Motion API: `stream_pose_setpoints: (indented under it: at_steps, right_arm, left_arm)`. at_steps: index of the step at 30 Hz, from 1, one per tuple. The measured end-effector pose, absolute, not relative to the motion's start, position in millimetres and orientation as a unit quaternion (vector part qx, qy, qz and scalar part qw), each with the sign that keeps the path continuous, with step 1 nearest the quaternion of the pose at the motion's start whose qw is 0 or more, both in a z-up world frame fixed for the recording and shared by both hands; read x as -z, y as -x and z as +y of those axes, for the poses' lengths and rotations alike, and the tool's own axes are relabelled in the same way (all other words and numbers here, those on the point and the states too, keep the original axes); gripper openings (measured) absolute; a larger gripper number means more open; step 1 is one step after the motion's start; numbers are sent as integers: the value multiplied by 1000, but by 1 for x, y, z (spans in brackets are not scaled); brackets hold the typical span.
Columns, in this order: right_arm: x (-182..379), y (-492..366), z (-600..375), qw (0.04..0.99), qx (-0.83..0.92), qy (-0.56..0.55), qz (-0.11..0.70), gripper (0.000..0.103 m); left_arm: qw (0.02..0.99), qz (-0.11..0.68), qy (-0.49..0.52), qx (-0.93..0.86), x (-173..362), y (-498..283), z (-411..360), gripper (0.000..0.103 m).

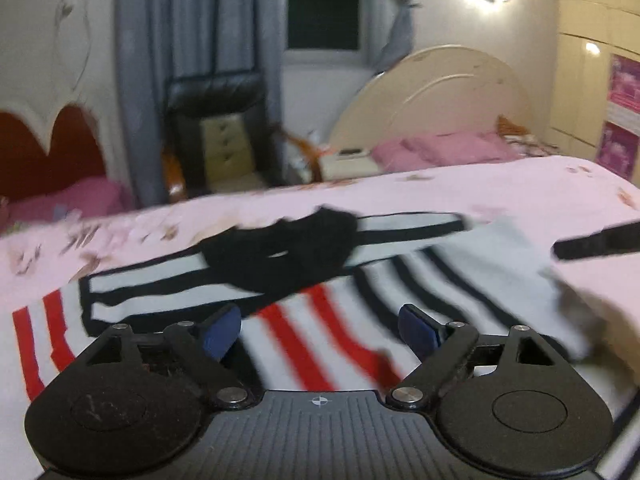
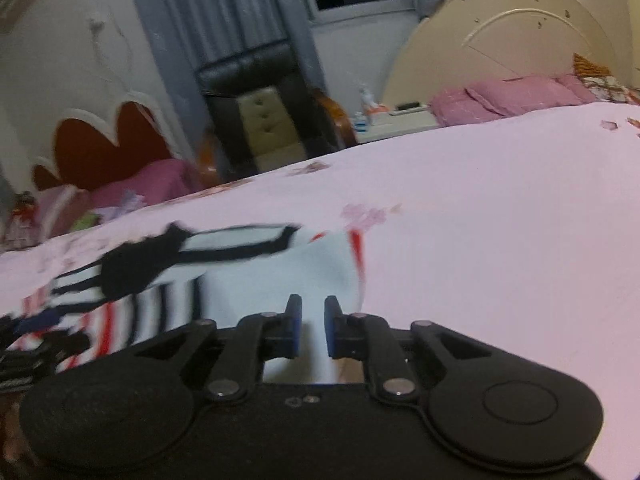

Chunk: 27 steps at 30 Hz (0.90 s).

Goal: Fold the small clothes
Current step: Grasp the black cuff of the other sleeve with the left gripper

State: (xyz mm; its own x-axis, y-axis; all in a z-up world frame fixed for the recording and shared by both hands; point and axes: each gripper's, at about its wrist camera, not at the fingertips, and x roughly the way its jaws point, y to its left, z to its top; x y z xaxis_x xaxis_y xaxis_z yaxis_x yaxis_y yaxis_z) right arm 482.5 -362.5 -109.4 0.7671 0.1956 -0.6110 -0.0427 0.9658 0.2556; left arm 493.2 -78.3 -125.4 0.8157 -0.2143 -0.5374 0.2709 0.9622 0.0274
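A small white garment (image 1: 320, 320) with red and black stripes and a black collar patch (image 1: 288, 252) lies on the pink bedsheet (image 1: 520, 188). My left gripper (image 1: 320, 330) is open just above its red stripes, holding nothing. My right gripper (image 2: 312, 330) has its blue pads a narrow gap apart, with the garment's white cloth (image 2: 280, 276) between and below them. Whether it grips the cloth is unclear. The garment shows in the right wrist view (image 2: 180, 268) stretching away to the left. The right gripper's black tip (image 1: 592, 242) enters the left wrist view at the right.
Pink pillows (image 1: 440, 148) and a cream headboard (image 1: 440, 88) lie at the bed's far end. A black chair (image 1: 216, 120), a nightstand (image 1: 348, 164) and grey curtains (image 1: 200, 40) stand beyond the bed. The sheet (image 2: 500, 220) extends to the right of the garment.
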Motion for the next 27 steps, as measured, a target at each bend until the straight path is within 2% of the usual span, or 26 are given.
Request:
stream_pose_setpoints:
  at_steps: [3, 5, 7, 9, 11, 12, 13, 14, 17, 20, 24, 25, 26, 27]
  right_arm:
    - [111, -446, -352, 931, -81, -109, 339, 10]
    - [121, -428, -344, 929, -77, -91, 350, 10]
    - [133, -421, -340, 926, -75, -71, 364, 6]
    - [130, -419, -337, 927, -71, -64, 363, 5]
    - [117, -415, -334, 931, -69, -61, 354, 15]
    - [111, -409, -331, 935, -75, -54, 343, 18]
    - [112, -406, -327, 936, -76, -44, 341, 18]
    - [119, -410, -325, 931, -69, -37, 356, 18]
    - [133, -414, -322, 922, -61, -33, 381, 16]
    - [114, -408, -317, 929, -64, -57, 361, 19]
    - [103, -394, -313, 932, -61, -92, 346, 19]
    - [103, -392, -311, 930, -61, -107, 347, 19]
    - [105, -389, -309, 928, -60, -118, 349, 19]
    - [106, -389, -306, 926, -61, -127, 350, 19]
  left_arm:
    - [947, 275, -66, 150, 128, -473, -101, 86]
    - [937, 305, -98, 139, 144, -475, -116, 86]
    - [936, 317, -75, 134, 155, -478, -112, 87]
    - [936, 326, -63, 120, 144, -478, -108, 87]
    - [947, 292, -69, 117, 133, -467, -108, 87]
    - [944, 300, -72, 115, 134, -467, -109, 87]
    - [935, 328, -76, 114, 141, -472, -110, 87]
    - [926, 352, -70, 118, 150, -476, -109, 92]
    - [927, 352, -64, 113, 141, -474, -101, 92]
    - [944, 313, -40, 98, 127, -453, -75, 92]
    - [957, 288, 34, 30, 121, -410, 13, 92]
    - [957, 283, 58, 5, 121, -399, 41, 87]
    - [956, 281, 82, -24, 123, -388, 71, 71]
    - [952, 283, 105, -52, 126, -379, 102, 63]
